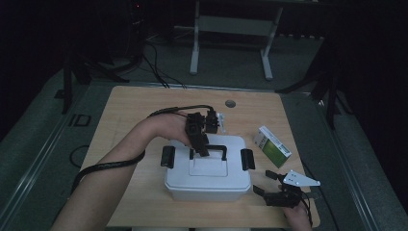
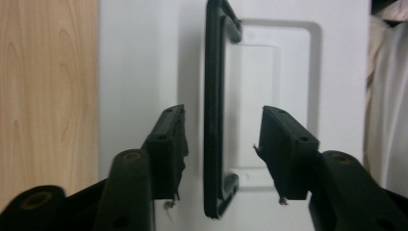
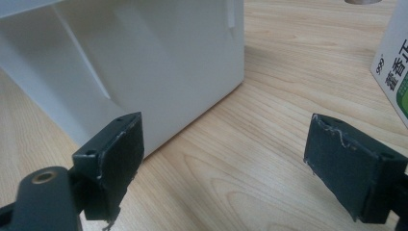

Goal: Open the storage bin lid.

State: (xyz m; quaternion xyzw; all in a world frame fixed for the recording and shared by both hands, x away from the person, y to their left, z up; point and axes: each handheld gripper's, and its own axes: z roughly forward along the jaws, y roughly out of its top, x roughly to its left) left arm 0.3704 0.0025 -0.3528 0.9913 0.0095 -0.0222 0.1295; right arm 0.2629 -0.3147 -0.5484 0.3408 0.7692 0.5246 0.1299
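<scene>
The left hand-held gripper (image 2: 221,144) hangs over the white lidded box (image 1: 208,174), its jaws about half open and astride the black carry handle (image 2: 215,110), pads clear of it on both sides; the handle's long axis runs across the lid, left to right in the high view; the box sits mid-table (image 1: 144,103); the right hand-held gripper (image 1: 271,184) stands wide, empty, beside the box's right end

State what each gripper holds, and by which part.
Nothing is held yet. The left gripper straddles the box's handle with its pads clear of it; the right gripper is open over the table.
</scene>
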